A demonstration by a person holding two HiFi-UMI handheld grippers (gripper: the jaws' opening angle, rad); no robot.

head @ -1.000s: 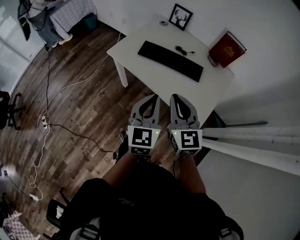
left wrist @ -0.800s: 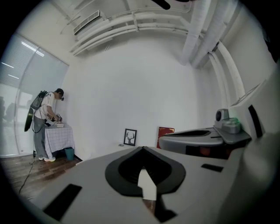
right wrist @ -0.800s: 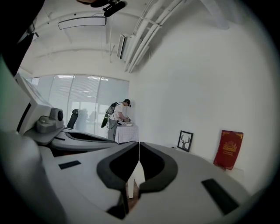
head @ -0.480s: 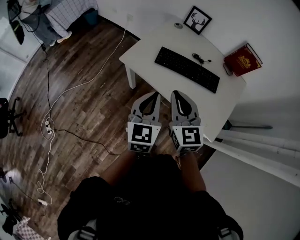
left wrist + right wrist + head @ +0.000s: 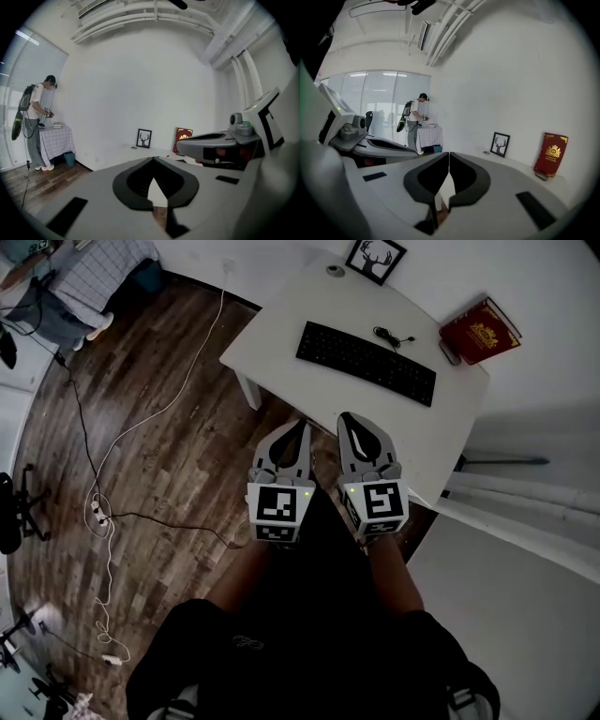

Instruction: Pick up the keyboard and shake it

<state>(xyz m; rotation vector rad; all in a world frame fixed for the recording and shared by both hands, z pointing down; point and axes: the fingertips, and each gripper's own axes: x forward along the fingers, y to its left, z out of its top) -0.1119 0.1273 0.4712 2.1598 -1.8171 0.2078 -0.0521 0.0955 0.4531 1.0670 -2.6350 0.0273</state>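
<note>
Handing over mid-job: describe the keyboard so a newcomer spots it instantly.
Find the white table by the wall. Across its middle lies a long, flat black keyboard. Unlike the red hardcover book at the right corner, the framed deer picture at the back and the thin black cable beside it, it is a slab of keys.

White rectangular bench (image 5: 281, 357) on dark wood-plank floor (image 5: 178, 456), set against white wall. At bench rear edge: black-framed deer-silhouette picture (image 5: 375, 259), upright, with small round grey object (image 5: 335, 271) just beside. At right rear corner: red hardcover book with gold emblem (image 5: 480, 330), upright against wall. Thin black coiled cable (image 5: 394, 337) between picture and book. On floor: white power strip with trailing cables (image 5: 97, 518). In far corner: table with checked cloth (image 5: 108, 263), person (image 5: 35, 123) standing beside.
</note>
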